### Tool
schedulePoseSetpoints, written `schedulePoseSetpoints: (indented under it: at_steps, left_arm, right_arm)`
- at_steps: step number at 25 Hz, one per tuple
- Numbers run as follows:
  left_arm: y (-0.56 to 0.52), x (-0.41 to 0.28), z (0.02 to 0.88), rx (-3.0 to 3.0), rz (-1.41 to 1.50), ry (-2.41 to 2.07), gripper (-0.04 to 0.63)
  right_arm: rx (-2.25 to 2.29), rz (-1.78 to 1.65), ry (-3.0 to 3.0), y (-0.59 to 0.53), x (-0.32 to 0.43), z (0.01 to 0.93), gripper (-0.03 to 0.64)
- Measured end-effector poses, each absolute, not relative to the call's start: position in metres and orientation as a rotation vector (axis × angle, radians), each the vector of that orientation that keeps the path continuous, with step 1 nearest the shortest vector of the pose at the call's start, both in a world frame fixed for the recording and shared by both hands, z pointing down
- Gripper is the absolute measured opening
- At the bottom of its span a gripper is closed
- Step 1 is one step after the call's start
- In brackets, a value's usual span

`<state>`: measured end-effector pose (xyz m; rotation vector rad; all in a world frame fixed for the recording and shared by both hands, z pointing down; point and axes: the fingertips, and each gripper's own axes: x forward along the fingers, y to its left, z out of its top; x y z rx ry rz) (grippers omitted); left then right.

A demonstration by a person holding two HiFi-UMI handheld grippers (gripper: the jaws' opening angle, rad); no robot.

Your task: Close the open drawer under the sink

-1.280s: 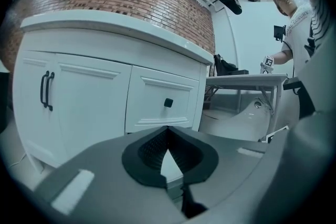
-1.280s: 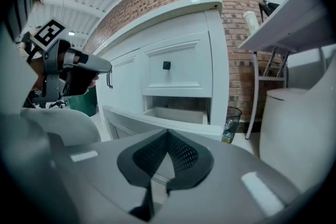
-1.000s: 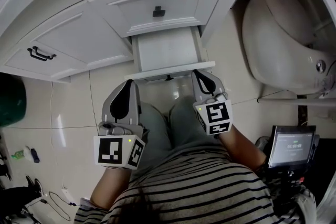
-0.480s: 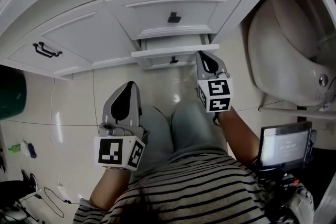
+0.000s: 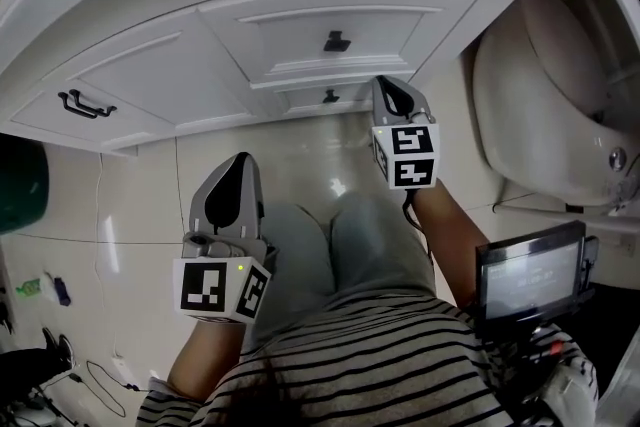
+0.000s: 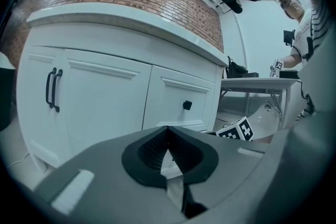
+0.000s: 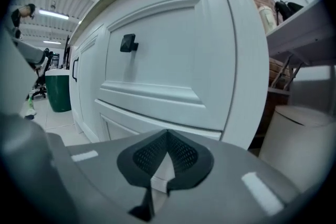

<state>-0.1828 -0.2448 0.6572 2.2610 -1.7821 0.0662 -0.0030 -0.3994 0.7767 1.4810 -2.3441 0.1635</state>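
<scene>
The low drawer under the sink sits pushed in, its white front level with the cabinet face and its small black knob showing. My right gripper is shut, its tips right beside the drawer front's right end; whether they touch is hidden. In the right gripper view the shut gripper points at the strip of drawer front below the upper drawer. My left gripper hangs back over the person's left knee, shut and holding nothing, apart from the cabinet. The left gripper view has the shut gripper facing the cabinet.
The upper drawer carries a black knob. A cupboard door with two black handles is to the left. A white toilet stands close on the right, a green bin at the far left. A screen device sits by the person's right arm.
The low drawer slid from far out to fully in. My right gripper travelled forward with its front. The left gripper has barely shifted.
</scene>
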Motion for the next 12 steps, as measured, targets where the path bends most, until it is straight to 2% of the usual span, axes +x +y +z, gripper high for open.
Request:
schedulePoseSetpoints:
  at_steps: [6, 12]
  left_arm:
    - [-0.252, -0.183, 0.659, 2.262, 0.091, -1.756, 0.014]
    - [-0.251, -0.167, 0.593, 2.232, 0.137, -1.683, 0.014]
  right_arm:
    - [1.429, 0.205, -2.341, -0.392, -0.003, 0.767, -0.002]
    - [1.438, 0.319, -2.384, -0.325, 0.028, 0.642, -0.002]
